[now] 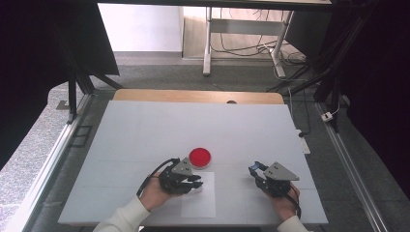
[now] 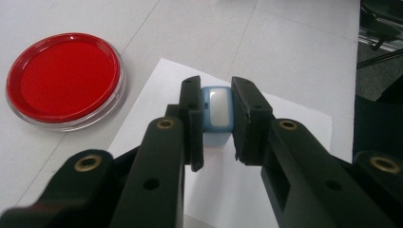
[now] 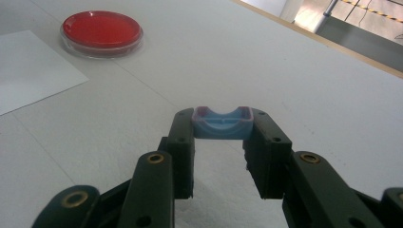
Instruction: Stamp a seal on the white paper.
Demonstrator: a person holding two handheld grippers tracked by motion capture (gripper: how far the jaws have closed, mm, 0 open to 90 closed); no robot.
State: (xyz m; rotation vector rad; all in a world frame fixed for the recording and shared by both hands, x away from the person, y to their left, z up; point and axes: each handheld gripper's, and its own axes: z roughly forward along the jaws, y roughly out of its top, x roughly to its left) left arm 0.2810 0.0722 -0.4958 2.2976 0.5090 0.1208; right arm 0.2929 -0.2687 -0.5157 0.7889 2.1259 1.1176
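Observation:
In the left gripper view, a small light-blue stamp (image 2: 217, 110) with a white face is pinched between the two black jaws of my left gripper (image 2: 217, 124), just above a white sheet of paper (image 2: 290, 118). A round red ink pad (image 2: 64, 78) in a clear dish lies to its left. My right gripper (image 3: 222, 130) is shut on a blue cap (image 3: 222, 124) held over the bare table. From the high view, the left gripper (image 1: 196, 182) hangs over the paper (image 1: 199, 205), the red pad (image 1: 199, 157) sits just beyond it, and the right gripper (image 1: 253, 170) is off to the right.
The white table top (image 1: 145, 130) stretches far ahead and to both sides. Its wooden far edge (image 1: 193, 95) borders grey floor. Black frame legs and cables stand beyond the table on both sides.

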